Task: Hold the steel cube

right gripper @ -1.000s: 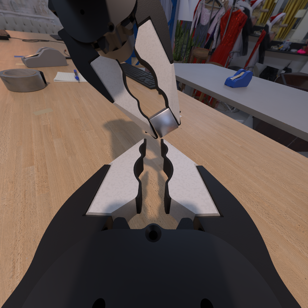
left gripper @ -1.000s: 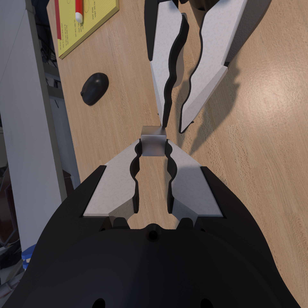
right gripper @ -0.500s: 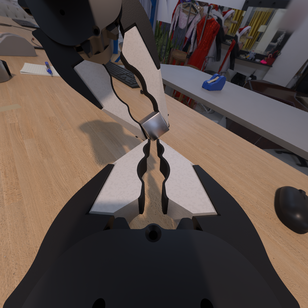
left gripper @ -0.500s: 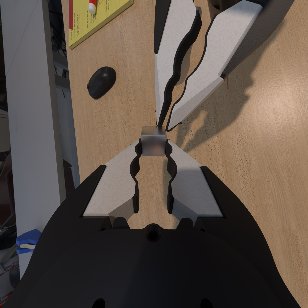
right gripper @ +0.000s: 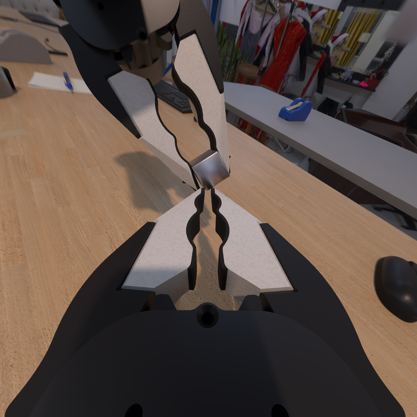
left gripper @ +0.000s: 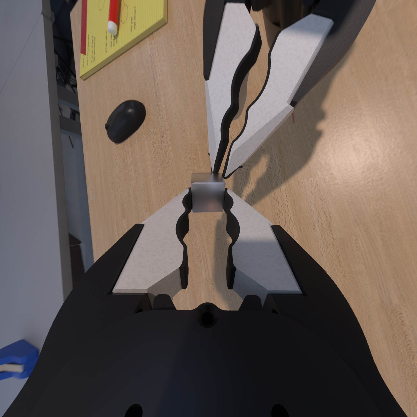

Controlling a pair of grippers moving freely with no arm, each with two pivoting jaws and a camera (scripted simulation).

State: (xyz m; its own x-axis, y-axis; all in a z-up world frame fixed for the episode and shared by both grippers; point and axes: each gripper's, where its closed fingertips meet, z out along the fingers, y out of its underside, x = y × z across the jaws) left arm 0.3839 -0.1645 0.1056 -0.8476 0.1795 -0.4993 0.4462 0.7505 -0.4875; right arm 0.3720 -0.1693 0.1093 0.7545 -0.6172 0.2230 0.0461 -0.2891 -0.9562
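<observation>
The steel cube (left gripper: 207,198) is small and shiny, and it is clamped between the fingertips of my left gripper (left gripper: 207,194), held above the wooden table (left gripper: 338,225). In the right wrist view the cube (right gripper: 209,171) sits tilted in the left gripper (right gripper: 211,177), which reaches down from above. My right gripper (right gripper: 208,190) is almost fully shut and empty, with only a thin slit between its tips. Its tips meet one corner of the cube. In the left wrist view the right gripper (left gripper: 220,174) points at the cube's far edge.
A black mouse (left gripper: 125,124) lies near the table's edge and also shows in the right wrist view (right gripper: 399,288). There is a yellow pad (left gripper: 135,29) with a red marker (left gripper: 114,13). A keyboard (right gripper: 173,99), a notepad (right gripper: 52,82) and a blue tape dispenser (right gripper: 294,110) on a grey table lie farther off.
My right gripper has closed from a clear gap to a thin slit and moved up to the cube's corner. The left gripper keeps its hold on the cube.
</observation>
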